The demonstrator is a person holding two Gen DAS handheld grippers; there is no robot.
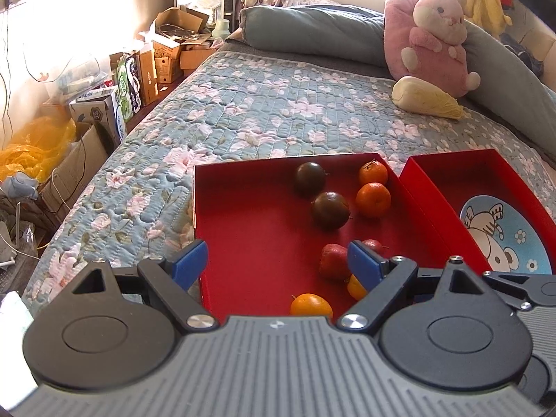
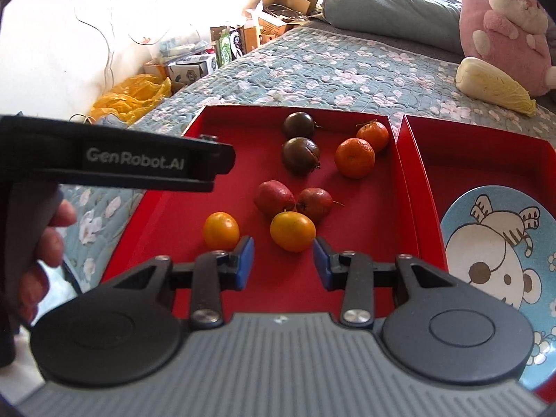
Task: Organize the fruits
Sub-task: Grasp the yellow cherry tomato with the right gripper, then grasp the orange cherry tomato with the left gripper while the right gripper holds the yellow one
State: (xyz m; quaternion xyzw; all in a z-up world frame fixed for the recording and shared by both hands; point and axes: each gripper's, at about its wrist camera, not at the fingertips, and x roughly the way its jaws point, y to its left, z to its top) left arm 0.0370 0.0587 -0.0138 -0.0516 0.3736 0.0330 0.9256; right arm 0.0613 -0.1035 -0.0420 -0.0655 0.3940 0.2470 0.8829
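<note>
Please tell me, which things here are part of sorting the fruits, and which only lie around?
For the job: dark fruits, tangerines, red fruits, yellow fruits, left red box, blue plate.

Lying about: pink plush, cabbage, cardboard boxes.

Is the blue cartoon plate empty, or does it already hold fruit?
Empty as far as visible: the blue cartoon plate in the right red box shows no fruit; its near edge is cut off.
</note>
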